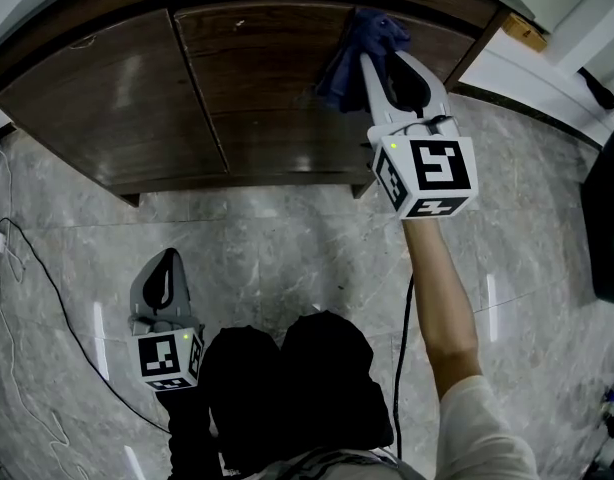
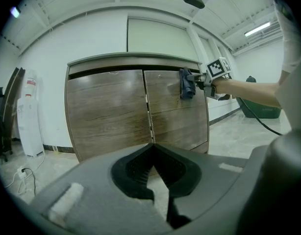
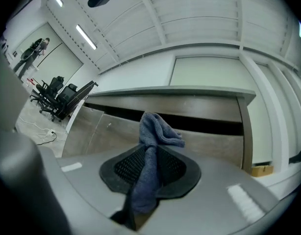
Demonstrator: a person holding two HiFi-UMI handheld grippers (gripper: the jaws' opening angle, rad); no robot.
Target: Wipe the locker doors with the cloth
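The right tool [image 1: 373,66] was held nearest the lens, right of centre in the upper part of the head view, with its marker cube just below it. Its jaws were clamped on the cloth [image 3: 157,129].

The cloth was seen to be blue-grey, soft and nubbly, and bunched rather than spread. In the right gripper view a narrow twisted length ran down between the two ribbed pads. A crumpled fold stood out beyond the jaw tips and drooped to the right of the frame. In the head view the bunch was shown at the tip of the tool, spilling to its left side.

The cloth appeared to lie against the upper part of the right-hand door [image 1: 277,98] of the dark wood locker [image 2: 111,111], near the top edge.

The left tool [image 1: 168,259] was held low in the lower left of the head view, over the grey marbled floor [image 1: 287,248] and well apart from the locker. Its jaws were brought together, with nothing between them.
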